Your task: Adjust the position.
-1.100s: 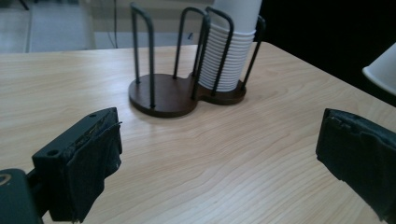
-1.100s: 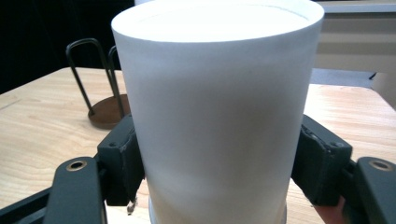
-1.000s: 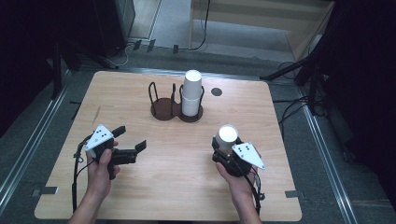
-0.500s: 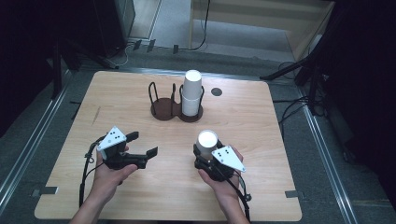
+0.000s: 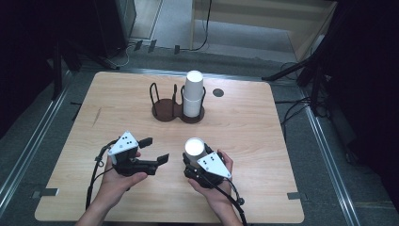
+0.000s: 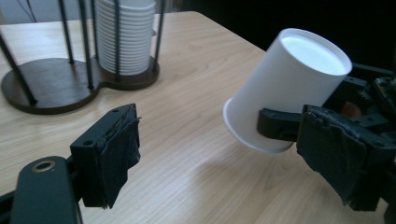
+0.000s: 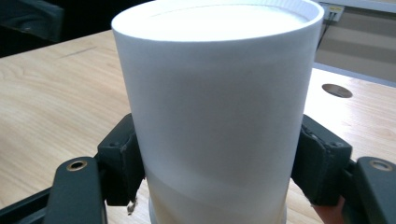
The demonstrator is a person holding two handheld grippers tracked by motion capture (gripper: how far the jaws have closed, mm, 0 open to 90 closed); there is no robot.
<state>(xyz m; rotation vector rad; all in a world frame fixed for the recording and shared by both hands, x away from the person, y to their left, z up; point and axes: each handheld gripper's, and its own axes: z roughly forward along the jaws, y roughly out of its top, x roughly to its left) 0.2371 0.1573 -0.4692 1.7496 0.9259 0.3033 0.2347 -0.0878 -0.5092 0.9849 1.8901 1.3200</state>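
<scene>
Paper cup (image 7: 219,107): white, matt, smooth. Stacked cups (image 6: 125,35): white paper, finely ribbed rims. Holder (image 5: 164,110): dark wood base, thin black metal rods. Bench (image 5: 263,136): pale wood grain, satin sheen. Tongs: black plastic, pads (image 6: 114,158) wrapped in matt, frayed tape.

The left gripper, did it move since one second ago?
Yes. The left gripper moved right toward the table's middle, nearer the held cup, judged against the cup holder.

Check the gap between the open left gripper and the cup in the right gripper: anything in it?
Nothing visible. The left gripper has its jaws apart, aimed at the paper cup clamped in the right gripper. Between them lies bare table. The cup holder with its cup stack stands farther back, off that line.
</scene>
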